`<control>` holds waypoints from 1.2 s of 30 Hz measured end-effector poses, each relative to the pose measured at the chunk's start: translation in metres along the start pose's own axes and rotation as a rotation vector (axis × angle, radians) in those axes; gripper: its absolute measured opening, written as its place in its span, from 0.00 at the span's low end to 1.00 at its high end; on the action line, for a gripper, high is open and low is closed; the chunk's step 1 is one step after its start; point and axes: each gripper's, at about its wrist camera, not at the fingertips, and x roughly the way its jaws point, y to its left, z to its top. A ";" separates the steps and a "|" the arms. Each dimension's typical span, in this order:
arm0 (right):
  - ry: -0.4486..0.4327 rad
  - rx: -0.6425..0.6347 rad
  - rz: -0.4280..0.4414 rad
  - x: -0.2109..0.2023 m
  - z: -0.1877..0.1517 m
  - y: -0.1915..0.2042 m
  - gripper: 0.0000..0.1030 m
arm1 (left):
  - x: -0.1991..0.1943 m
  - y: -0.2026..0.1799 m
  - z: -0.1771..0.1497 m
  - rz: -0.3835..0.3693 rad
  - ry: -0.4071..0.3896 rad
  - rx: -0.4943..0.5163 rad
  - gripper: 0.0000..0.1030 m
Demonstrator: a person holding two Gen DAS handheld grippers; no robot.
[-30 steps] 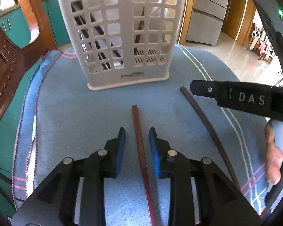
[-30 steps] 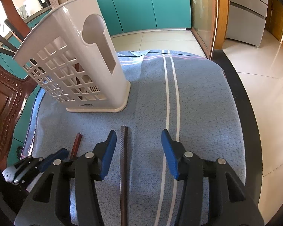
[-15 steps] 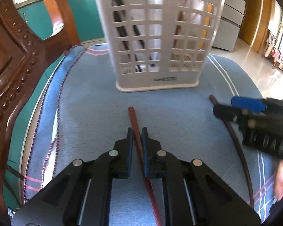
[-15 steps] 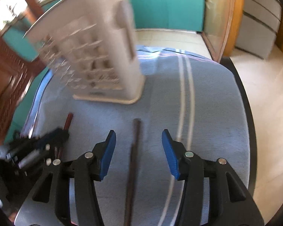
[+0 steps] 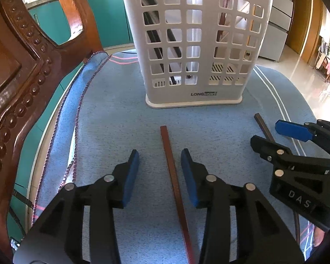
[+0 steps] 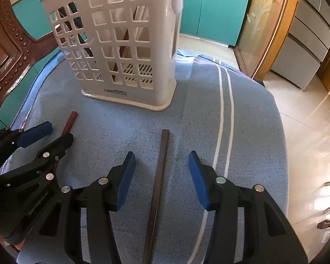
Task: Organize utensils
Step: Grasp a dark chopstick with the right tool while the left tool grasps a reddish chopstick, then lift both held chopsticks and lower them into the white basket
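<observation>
The left gripper (image 5: 160, 167), clamped on the red chopstick (image 5: 173, 176) half a second ago, now gapes around it, the right gripper (image 6: 162, 167) open astride the dark chopstick (image 6: 158, 182), both lying before the basket (image 5: 195, 44), ungrasped.

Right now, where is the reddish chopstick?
The reddish chopstick lies on the blue cloth between the left gripper fingers, pointing at the white basket.
</observation>
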 end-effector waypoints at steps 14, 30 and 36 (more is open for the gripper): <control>-0.002 0.057 0.062 -0.001 0.012 -0.004 0.07 | -0.001 -0.010 0.008 -0.056 0.044 0.000 0.08; -0.474 0.107 0.381 -0.190 0.050 -0.050 0.06 | -0.175 0.030 0.068 -0.156 -0.396 -0.065 0.07; -0.782 0.204 0.413 -0.259 0.075 -0.071 0.07 | -0.234 0.047 0.107 -0.179 -0.621 -0.135 0.07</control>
